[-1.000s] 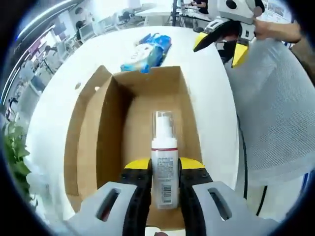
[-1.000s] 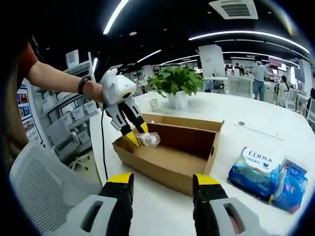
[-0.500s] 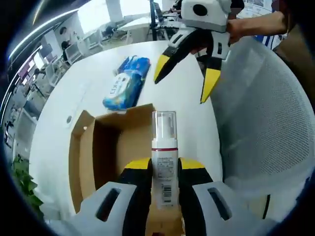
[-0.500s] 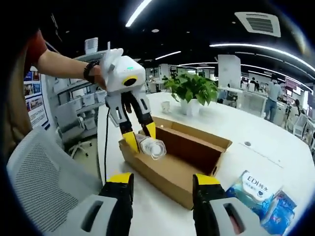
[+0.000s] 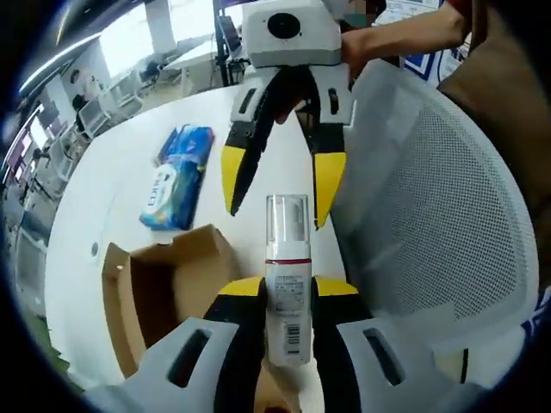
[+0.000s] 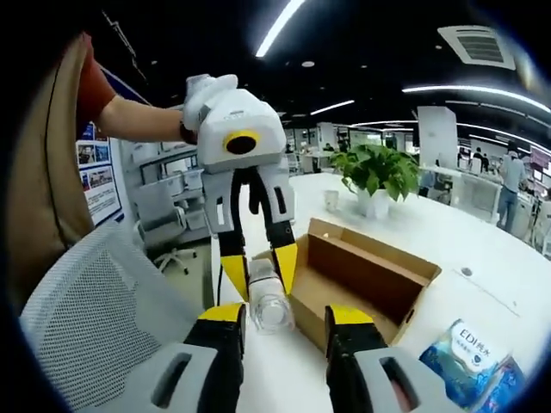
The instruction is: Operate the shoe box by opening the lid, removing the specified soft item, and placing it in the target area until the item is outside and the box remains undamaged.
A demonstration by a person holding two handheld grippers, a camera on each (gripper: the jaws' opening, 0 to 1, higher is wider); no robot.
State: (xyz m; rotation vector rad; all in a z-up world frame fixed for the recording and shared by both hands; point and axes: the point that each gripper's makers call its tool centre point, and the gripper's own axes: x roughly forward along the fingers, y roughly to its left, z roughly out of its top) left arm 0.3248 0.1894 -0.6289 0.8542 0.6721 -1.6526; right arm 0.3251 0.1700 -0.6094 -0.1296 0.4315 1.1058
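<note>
Two grippers meeting above the shoe box (image 5: 164,292): left gripper (image 5: 287,297) fingers clamped on pump bottle (image 5: 287,284), right gripper (image 5: 277,185) fingers apart just beyond its cap. Removal step, probably handover; next, closing on cap gently.

Views face-to-face, sharing box (image 5: 164,284)
</note>
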